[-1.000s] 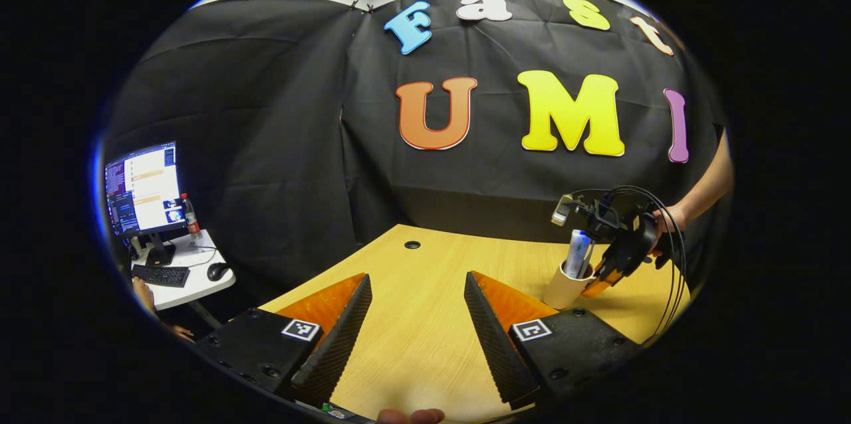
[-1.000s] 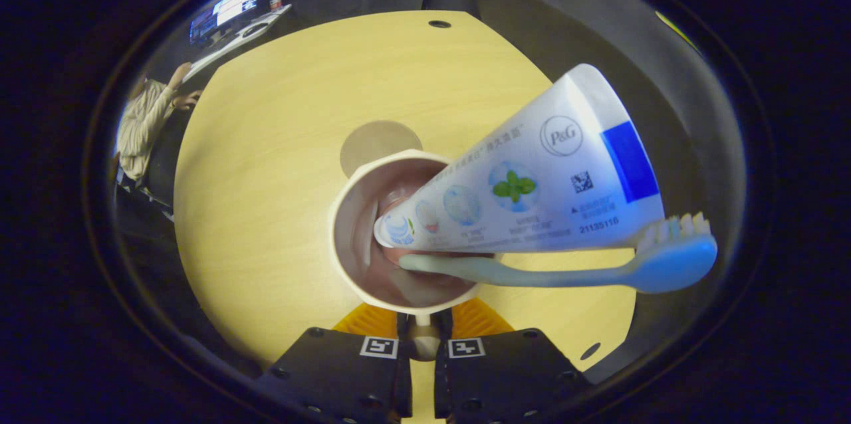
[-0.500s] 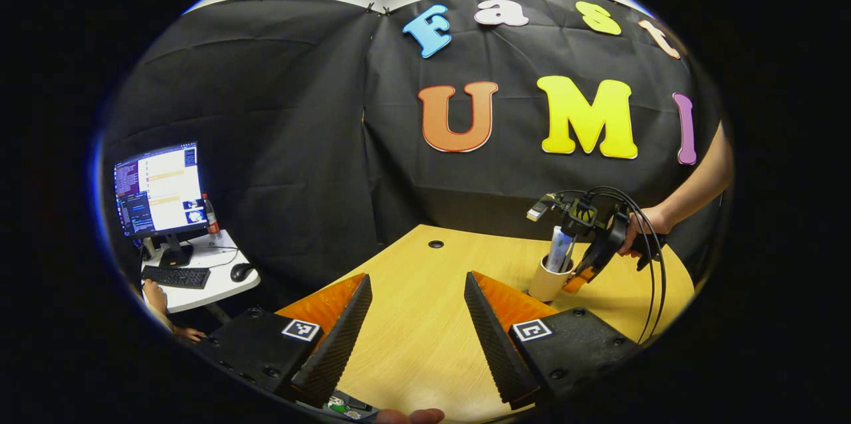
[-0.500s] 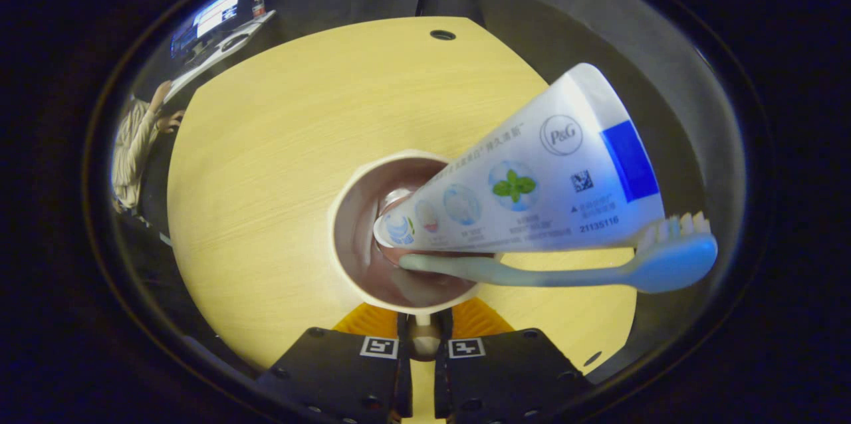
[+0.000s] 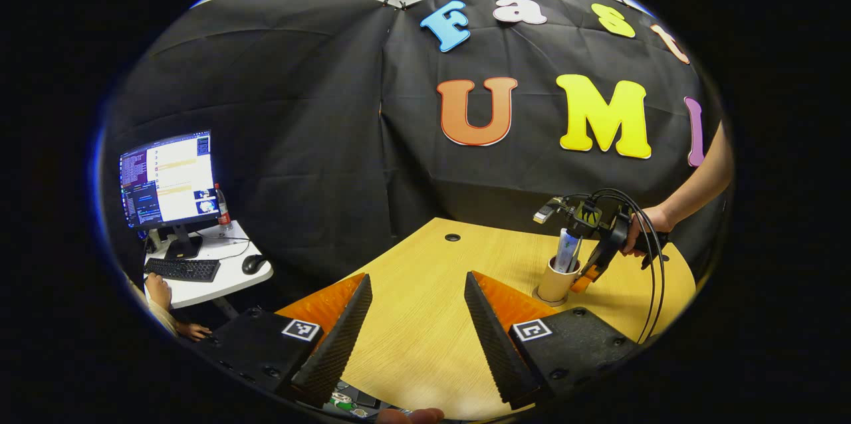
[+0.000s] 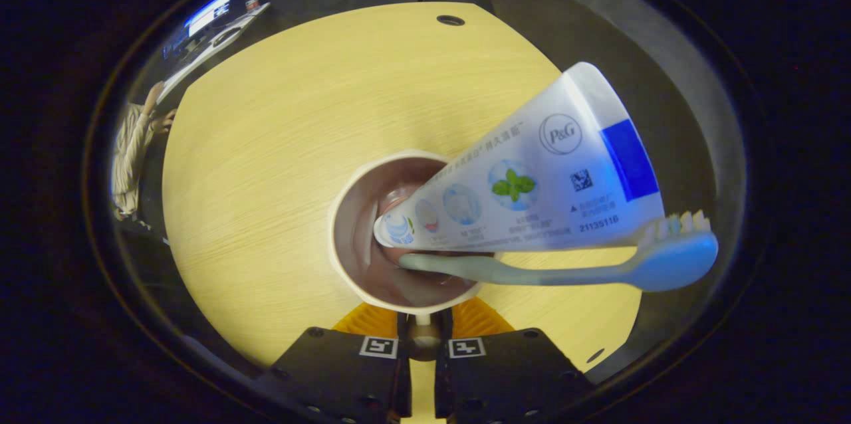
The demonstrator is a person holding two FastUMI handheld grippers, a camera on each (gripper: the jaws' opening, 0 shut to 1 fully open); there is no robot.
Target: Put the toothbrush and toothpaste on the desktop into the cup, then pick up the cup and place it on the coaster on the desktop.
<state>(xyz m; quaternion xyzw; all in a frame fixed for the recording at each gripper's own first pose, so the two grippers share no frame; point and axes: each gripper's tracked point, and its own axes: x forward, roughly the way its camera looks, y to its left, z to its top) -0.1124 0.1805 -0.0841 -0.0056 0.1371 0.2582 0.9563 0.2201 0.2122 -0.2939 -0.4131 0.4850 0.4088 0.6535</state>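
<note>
Both items, toothpaste (image 6: pixel 532 178) and toothbrush (image 6: pixel 565 271), stand in the cup (image 6: pixel 359 238), whose rim the right tool (image 6: pixel 421 337) stays clamped on. A second ago the coaster lay beyond the cup; now the cup rests on the coaster (image 5: pixel 540 295) (release remains). The left tool (image 5: pixel 415 324) hangs apart over the counter (image 5: pixel 425 291).

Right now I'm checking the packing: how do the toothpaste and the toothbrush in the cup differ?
The toothpaste tube is broad, flat and white with printed graphics and a blue band; the toothbrush is a thin blue stick ending in white bristles. The tube's narrow cap end points down into the cup, while the brush's handle end goes in, bristles up. Both stand in the cup and lean out over the same side of its rim.
</note>
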